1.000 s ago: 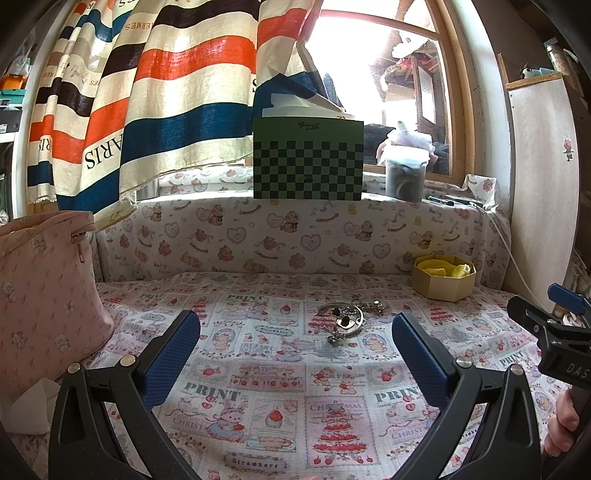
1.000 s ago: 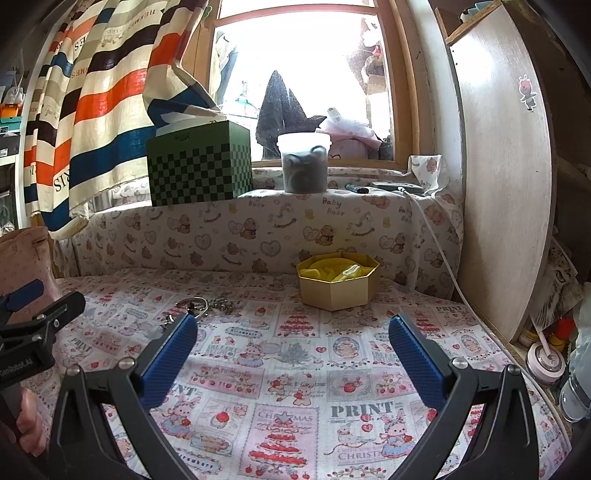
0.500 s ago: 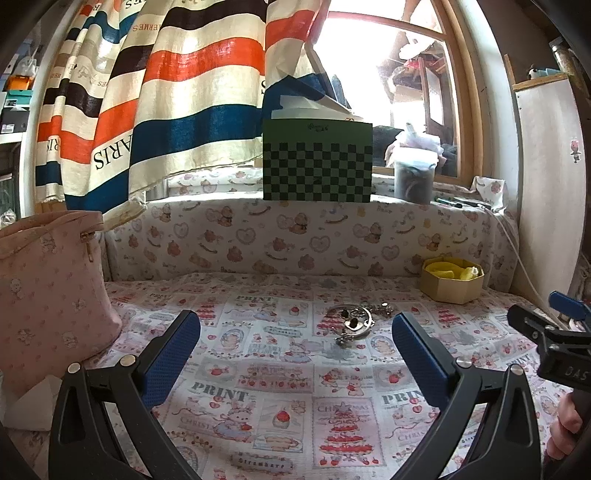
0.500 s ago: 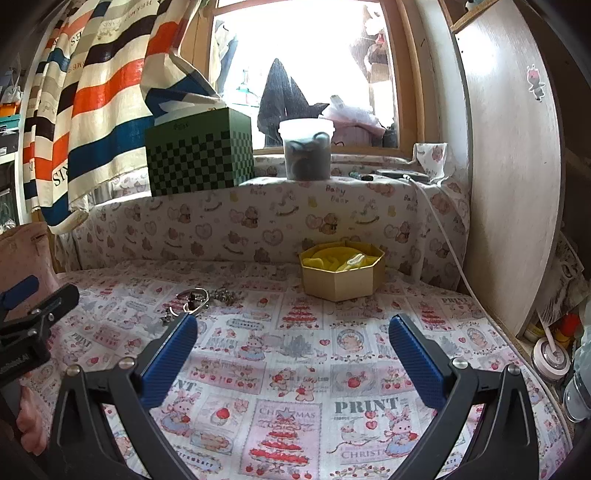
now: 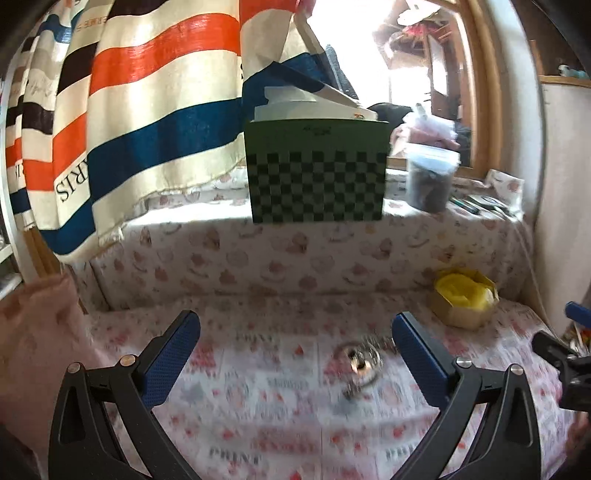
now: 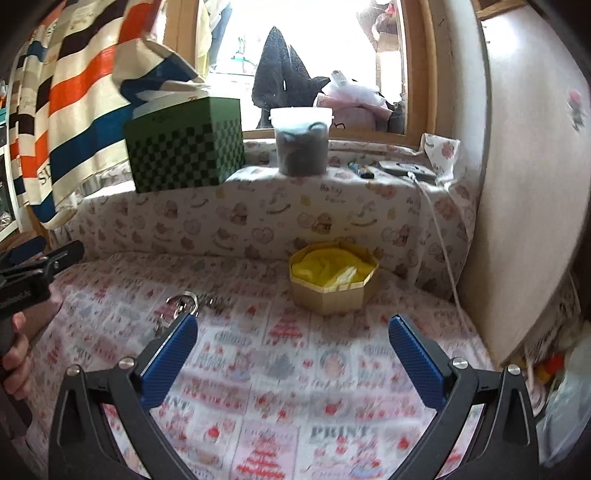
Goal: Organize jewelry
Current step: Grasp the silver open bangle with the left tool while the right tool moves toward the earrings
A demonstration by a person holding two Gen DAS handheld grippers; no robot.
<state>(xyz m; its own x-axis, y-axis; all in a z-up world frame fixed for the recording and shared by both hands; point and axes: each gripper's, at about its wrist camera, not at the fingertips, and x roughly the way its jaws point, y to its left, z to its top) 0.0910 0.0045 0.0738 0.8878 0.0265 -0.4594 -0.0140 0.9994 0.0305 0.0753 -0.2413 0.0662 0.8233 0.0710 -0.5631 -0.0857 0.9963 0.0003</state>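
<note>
Silvery jewelry (image 5: 360, 363), kinda blurry, lies on the printed surface (image 6: 295, 387) near the gold box (image 6: 333, 282); both left tongs (image 5: 295, 341) and right tongs (image 6: 291, 338) gape wide, empty.

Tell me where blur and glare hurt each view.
Left wrist view: motion blur smears the printed cloth and the jewelry, details unreadable; window blown out. Right wrist view: cloth print soft, jewelry blurred, gold box fairly clear; window overexposed; fisheye bends the edges.
</note>
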